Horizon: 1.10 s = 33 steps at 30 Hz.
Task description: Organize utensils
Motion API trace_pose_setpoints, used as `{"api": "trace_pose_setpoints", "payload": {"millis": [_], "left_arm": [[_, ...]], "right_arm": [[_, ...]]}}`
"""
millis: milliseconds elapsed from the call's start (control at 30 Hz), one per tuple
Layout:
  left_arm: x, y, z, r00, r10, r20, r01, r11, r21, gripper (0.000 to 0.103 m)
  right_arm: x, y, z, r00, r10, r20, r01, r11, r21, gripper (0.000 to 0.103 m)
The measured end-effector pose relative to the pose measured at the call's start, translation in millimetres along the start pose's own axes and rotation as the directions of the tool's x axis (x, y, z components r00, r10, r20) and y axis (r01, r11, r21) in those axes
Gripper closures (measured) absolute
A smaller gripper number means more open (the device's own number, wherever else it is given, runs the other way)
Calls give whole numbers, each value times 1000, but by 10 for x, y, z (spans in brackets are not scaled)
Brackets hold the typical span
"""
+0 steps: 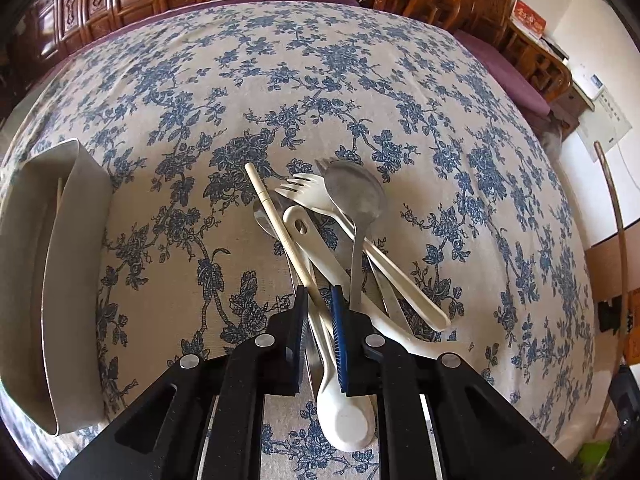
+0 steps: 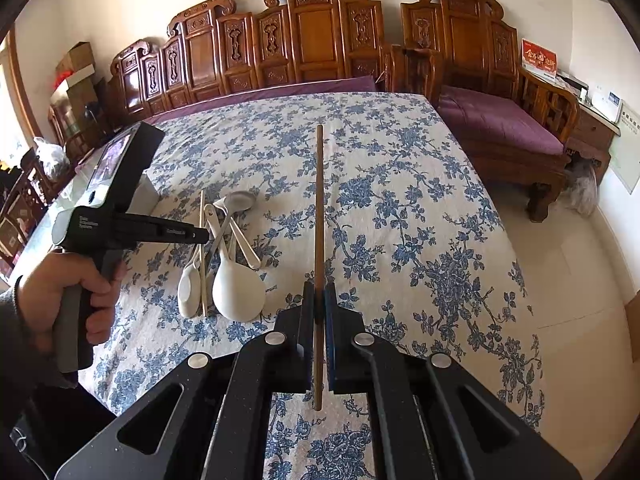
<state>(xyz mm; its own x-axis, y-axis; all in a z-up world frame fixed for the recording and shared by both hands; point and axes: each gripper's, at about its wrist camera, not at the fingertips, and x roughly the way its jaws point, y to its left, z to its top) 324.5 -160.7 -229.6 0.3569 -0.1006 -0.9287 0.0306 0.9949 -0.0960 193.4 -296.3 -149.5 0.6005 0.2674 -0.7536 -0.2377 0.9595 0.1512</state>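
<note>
A pile of utensils lies on the floral tablecloth: a cream chopstick [image 1: 280, 228], a white fork [image 1: 308, 192], a metal spoon [image 1: 356, 196], a white ladle-like spoon [image 1: 344, 420] and others. My left gripper [image 1: 318, 300] has its jaws narrowly apart around the cream chopstick and a white handle, low over the pile; it also shows in the right wrist view [image 2: 200, 236]. My right gripper [image 2: 319, 296] is shut on a brown wooden chopstick [image 2: 319, 208], held above the table right of the pile [image 2: 224, 264].
A grey rectangular tray [image 1: 60, 280] with a thin stick in it stands at the left table edge. Carved wooden benches [image 2: 312, 40] with purple cushions line the far side. The table's right edge drops to a tiled floor [image 2: 580, 280].
</note>
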Motion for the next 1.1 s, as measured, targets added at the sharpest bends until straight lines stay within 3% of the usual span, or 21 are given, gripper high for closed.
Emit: {"api": "trace_pose_setpoints", "payload": {"millis": [467,767,1100], "left_arm": [[-135,-4,-29,999,-16,37,15,1000,23,99],[-491,-6,-65,993,-61,99,55,996,66,99],[-934,278,-169,982,-67,179,47,993,109,99]], "right_arm": [[-8,31,4,1000,3,3,-3,1000,-11,97],[-10,100,-6,1000,10,3,-10,1000,-25,97],[-47,384,16,999,42,17,-41,996,-74,97]]}}
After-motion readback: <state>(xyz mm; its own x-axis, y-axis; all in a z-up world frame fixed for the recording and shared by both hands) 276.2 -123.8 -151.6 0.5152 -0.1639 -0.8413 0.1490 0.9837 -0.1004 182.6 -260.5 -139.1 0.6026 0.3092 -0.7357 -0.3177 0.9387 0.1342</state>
